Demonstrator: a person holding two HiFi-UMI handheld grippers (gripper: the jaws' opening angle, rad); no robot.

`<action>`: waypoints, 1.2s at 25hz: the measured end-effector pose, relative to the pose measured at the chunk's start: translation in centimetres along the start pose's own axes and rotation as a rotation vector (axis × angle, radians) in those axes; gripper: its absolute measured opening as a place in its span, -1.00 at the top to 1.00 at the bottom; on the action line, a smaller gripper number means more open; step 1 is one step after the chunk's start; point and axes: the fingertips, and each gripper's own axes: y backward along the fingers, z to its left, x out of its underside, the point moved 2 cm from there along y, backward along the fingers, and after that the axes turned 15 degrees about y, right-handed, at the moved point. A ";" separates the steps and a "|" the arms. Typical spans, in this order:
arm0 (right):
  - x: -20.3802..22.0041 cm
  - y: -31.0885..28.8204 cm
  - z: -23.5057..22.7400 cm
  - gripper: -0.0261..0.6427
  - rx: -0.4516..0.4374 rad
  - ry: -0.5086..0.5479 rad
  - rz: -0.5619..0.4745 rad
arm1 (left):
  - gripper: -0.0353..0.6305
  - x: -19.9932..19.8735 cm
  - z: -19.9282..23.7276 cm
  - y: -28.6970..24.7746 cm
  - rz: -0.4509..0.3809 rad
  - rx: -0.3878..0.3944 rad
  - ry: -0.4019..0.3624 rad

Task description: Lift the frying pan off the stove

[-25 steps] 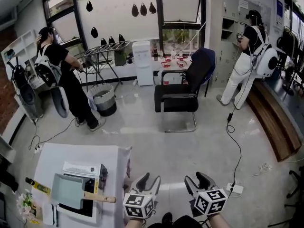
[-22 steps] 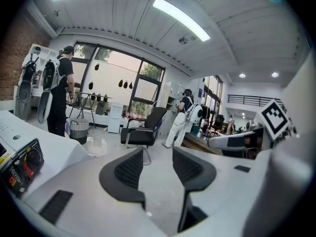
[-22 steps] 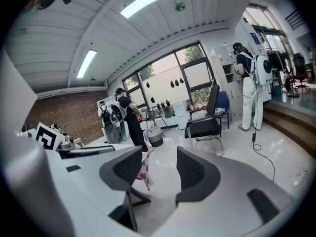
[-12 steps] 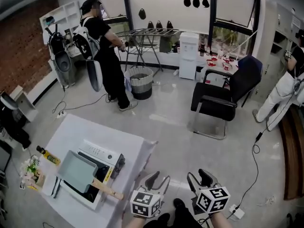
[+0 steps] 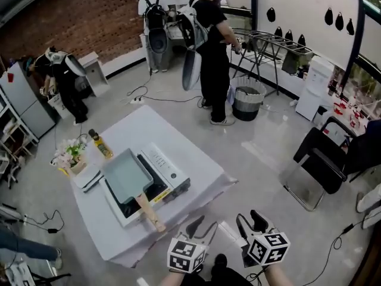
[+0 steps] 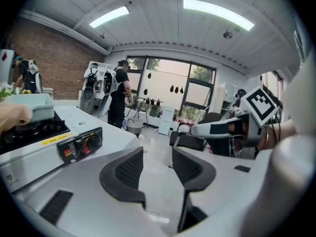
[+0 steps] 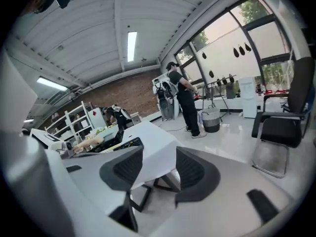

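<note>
While your head has swung to the left over the past second, both claws have stayed where they were, low in front of you above the floor (image 5: 262,154) and well apart from the tabletop (image 5: 146,130). Your left claw (image 5: 201,226) stands wide with nothing between its pads. Your right claw (image 5: 250,220) is just as wide and just as empty, and neither opening has changed to speak of. The pale green rectangular frying pan (image 5: 126,174) has not moved. It sits on the portable gas stove (image 5: 171,173), and its wooden handle (image 5: 149,212) points toward the tabletop edge nearest you. A second ago that white-draped tabletop was cut off in the bottom-left corner; now you see it whole, left of centre. An oil bottle (image 5: 101,145) and a bunch of flowers (image 5: 70,154) stand near the stove's far end. A brick wall (image 5: 77,22) now fills the upper left, where windows showed before. The person in black (image 5: 213,46) at the drying rack (image 5: 274,39) has shifted from the left side to the top centre. The black chair (image 5: 321,159) has slid from the middle to the right edge.
</note>
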 end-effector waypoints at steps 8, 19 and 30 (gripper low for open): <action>-0.8 -5.5 5.4 0.30 -0.312 0.092 0.028 | 0.35 2.9 4.5 5.7 -0.081 -0.289 0.126; -1.5 -10.0 14.8 0.30 -0.603 0.222 0.043 | 0.35 4.1 11.1 16.1 -0.256 -0.627 0.287; -3.5 -13.7 18.0 0.31 -0.687 0.270 0.032 | 0.35 1.8 15.7 18.9 -0.337 -0.726 0.319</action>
